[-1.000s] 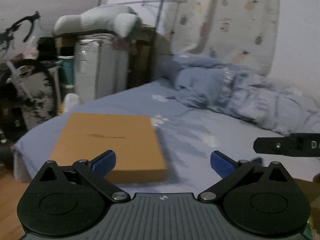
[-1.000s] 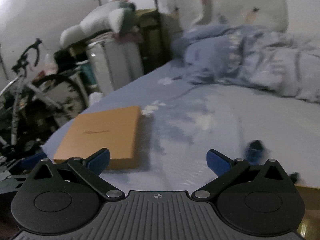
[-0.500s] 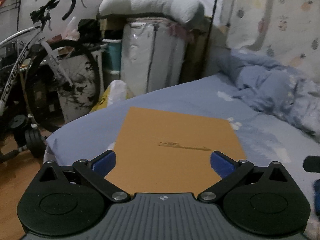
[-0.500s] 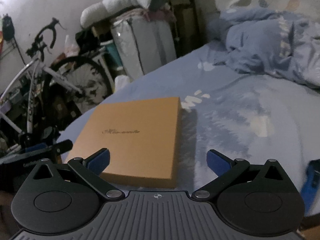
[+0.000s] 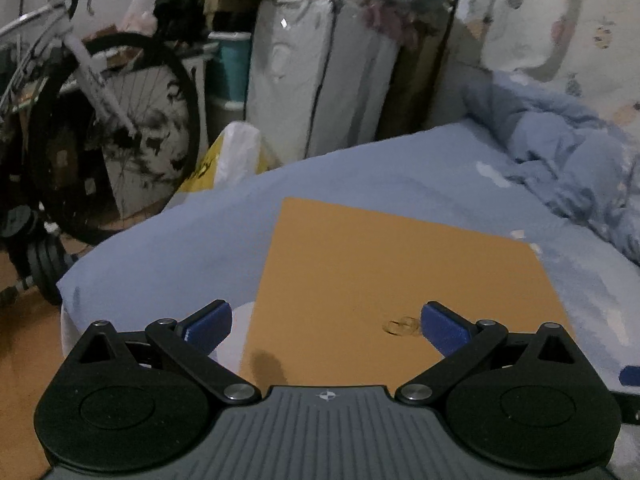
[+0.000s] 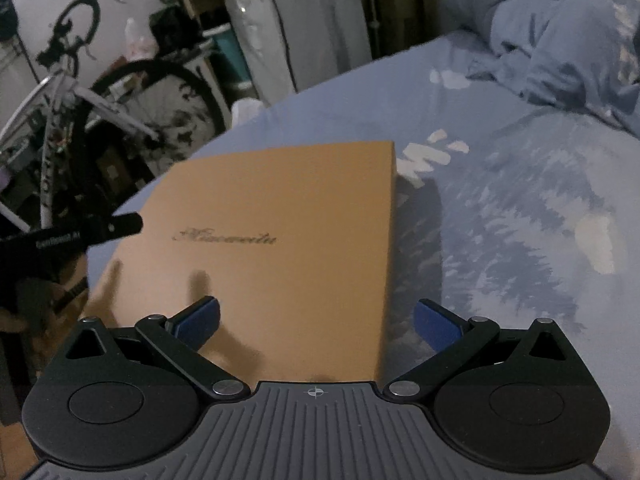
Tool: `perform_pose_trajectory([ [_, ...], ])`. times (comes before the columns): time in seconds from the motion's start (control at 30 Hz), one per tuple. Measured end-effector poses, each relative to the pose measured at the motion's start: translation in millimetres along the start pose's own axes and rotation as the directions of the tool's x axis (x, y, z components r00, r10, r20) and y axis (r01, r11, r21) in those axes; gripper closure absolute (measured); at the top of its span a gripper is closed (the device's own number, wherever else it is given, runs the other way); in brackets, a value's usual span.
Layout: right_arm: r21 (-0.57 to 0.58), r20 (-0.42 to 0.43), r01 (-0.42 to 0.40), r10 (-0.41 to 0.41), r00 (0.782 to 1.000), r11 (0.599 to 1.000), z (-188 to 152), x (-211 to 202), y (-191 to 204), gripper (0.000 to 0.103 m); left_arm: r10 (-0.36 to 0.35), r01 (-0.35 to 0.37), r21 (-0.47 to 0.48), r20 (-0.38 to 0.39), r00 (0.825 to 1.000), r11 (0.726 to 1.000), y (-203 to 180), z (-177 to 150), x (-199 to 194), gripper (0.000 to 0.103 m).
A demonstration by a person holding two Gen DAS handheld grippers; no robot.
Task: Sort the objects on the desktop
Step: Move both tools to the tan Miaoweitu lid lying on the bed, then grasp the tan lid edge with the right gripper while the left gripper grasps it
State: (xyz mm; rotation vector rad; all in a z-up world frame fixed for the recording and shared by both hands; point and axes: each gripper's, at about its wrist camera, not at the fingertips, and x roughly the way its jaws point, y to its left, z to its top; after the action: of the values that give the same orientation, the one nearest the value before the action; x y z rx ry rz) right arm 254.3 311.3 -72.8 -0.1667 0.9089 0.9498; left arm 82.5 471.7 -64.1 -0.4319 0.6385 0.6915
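A flat orange-brown box (image 5: 384,280) with dark script on its lid lies on the blue bed sheet; it also shows in the right wrist view (image 6: 280,240). My left gripper (image 5: 326,326) is open and empty, just above the box's near left part, its left finger past the box's left edge. My right gripper (image 6: 316,322) is open and empty over the box's near right part, its right finger beyond the box's right edge. The left gripper's finger (image 6: 108,228) pokes in at the left of the right wrist view.
A rumpled blue duvet (image 5: 560,160) lies on the bed at the far right. A bicycle (image 5: 100,120), a white plastic-wrapped case (image 5: 320,80) and a yellow-white bag (image 5: 232,156) stand beyond the bed's left edge. Wooden floor (image 5: 24,340) shows at the lower left.
Both grippers have swung left and moved closer over the orange box, which now fills more of both views. Both stay open.
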Motion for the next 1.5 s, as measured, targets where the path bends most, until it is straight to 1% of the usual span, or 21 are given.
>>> perform_pose_trajectory([
  [0.13, 0.007, -0.019, 0.003, -0.003, 1.000, 1.000, 2, 23, -2, 0.000, -0.033, 0.029, -0.053, -0.065, 0.997, 0.998, 10, 3, 22, 0.000],
  [0.33, 0.019, -0.036, 0.003, -0.002, 0.999, 1.000, 4, 47, -2, 0.000, -0.053, 0.049, -0.032, -0.120, 0.991, 0.998, 7, 2, 43, 0.000],
  [0.47, 0.041, -0.030, 0.014, -0.013, 0.999, 0.999, 5, 58, -2, 0.000, -0.067, 0.058, -0.082, -0.111, 0.992, 0.995, 14, -1, 47, 0.000],
  [0.67, 0.078, 0.005, 0.019, -0.020, 1.000, 0.997, 3, 65, -6, 0.000, -0.082, 0.074, -0.100, -0.076, 0.994, 0.992, 19, -9, 49, 0.000],
  [0.87, 0.099, 0.034, 0.059, -0.062, 0.997, 0.993, 0, 68, 0, 0.000, -0.065, 0.059, -0.098, -0.064, 0.996, 0.993, 16, -10, 48, 0.000],
  [1.17, 0.086, -0.026, 0.109, -0.107, 0.994, 0.990, 9, 68, 11, 0.000, -0.009, 0.005, -0.079, -0.053, 0.999, 0.997, 4, -7, 43, 0.000],
  [1.5, 0.069, -0.065, 0.131, -0.126, 0.990, 0.989, -4, 50, 11, 0.000, 0.010, -0.017, -0.083, -0.083, 0.997, 0.996, -7, -13, 30, 0.000],
])
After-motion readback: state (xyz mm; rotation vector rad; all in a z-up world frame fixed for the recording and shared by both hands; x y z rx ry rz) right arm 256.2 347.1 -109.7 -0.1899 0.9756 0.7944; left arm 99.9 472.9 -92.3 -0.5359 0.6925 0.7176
